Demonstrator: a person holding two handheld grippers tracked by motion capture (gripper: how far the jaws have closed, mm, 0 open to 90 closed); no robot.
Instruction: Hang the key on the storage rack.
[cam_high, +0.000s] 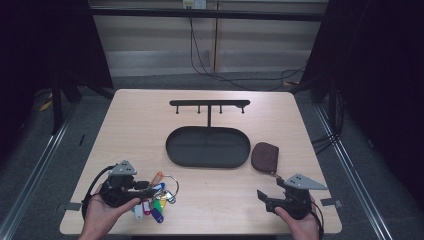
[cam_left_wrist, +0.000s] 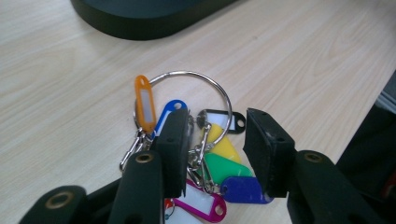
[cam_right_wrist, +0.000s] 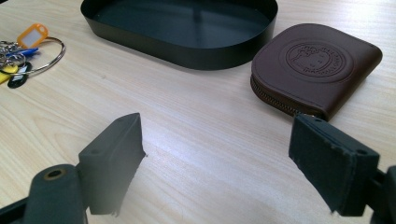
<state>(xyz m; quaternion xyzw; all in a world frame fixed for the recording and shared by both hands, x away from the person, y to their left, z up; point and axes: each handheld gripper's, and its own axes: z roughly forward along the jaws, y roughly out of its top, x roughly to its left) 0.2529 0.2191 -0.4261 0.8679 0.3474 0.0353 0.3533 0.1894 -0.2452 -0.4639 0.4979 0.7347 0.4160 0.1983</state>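
Note:
A bunch of coloured key tags (cam_high: 156, 202) on a large metal ring (cam_left_wrist: 212, 81) lies on the wooden table near its front left. My left gripper (cam_high: 150, 192) points right over the bunch. In the left gripper view my left gripper (cam_left_wrist: 217, 144) has its jaws apart on either side of the chains and the yellow, green and purple tags; I see no firm squeeze. My right gripper (cam_high: 265, 200) rests at the front right, and the right gripper view shows it (cam_right_wrist: 215, 158) wide open over bare wood. A brown zip pouch (cam_high: 265, 156) (cam_right_wrist: 315, 63) lies just beyond it.
A black oval tray (cam_high: 207, 147) (cam_right_wrist: 187, 51) sits mid-table, with a black hook rack (cam_high: 209, 104) rising behind it. The tray's edge (cam_left_wrist: 140, 23) lies just beyond the keys. The key bunch (cam_right_wrist: 23, 51) appears far left in the right gripper view. Dark floor and cables surround the table.

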